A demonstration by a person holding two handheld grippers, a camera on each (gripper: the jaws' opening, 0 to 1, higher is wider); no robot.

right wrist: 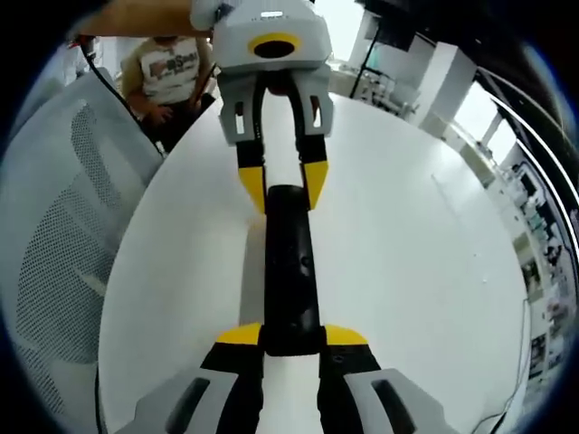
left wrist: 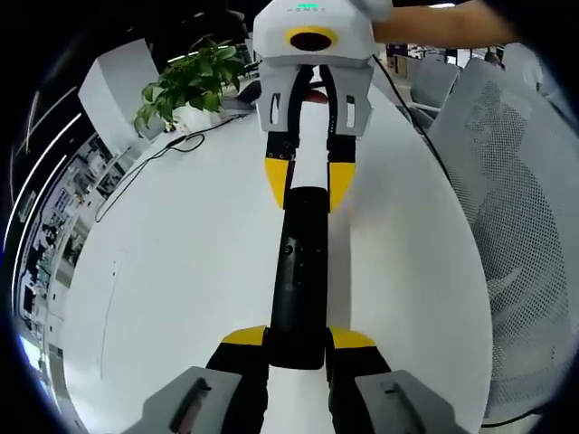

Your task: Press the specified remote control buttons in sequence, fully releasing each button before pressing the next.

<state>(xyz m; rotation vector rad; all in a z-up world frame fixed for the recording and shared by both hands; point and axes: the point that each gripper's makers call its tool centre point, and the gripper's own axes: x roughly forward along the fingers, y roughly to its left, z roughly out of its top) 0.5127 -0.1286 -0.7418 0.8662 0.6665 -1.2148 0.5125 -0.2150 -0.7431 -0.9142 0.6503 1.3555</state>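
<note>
One long black plastic remote control (left wrist: 298, 276) lies flat on the white round surface (left wrist: 181, 262), held at both ends between two grippers.

Left gripper view: the left gripper (left wrist: 298, 339) rises from 6 o'clock, its two yellow-tipped fingers (left wrist: 242, 337) clenched on the near end of the remote. The right gripper (left wrist: 306, 183) comes in from 12 o'clock, its two yellow fingertips flanking the far end of the remote and touching its sides. A few small buttons show on the remote's top face; they are too small to read.

Right gripper view: same arrangement mirrored. The right gripper (right wrist: 292, 336) grasps the near end of the remote (right wrist: 289, 271); the left gripper (right wrist: 282, 188) clamps the far end at 12 o'clock.

Other items, one each: a green potted plant (left wrist: 185, 86) at 11 o'clock on the surface, with one thin black cable (left wrist: 136, 172) trailing from near it; a white mesh chair (left wrist: 516, 226) at 3 o'clock beside the surface; a seated person (right wrist: 167, 72) at 11 o'clock in the right gripper view.
</note>
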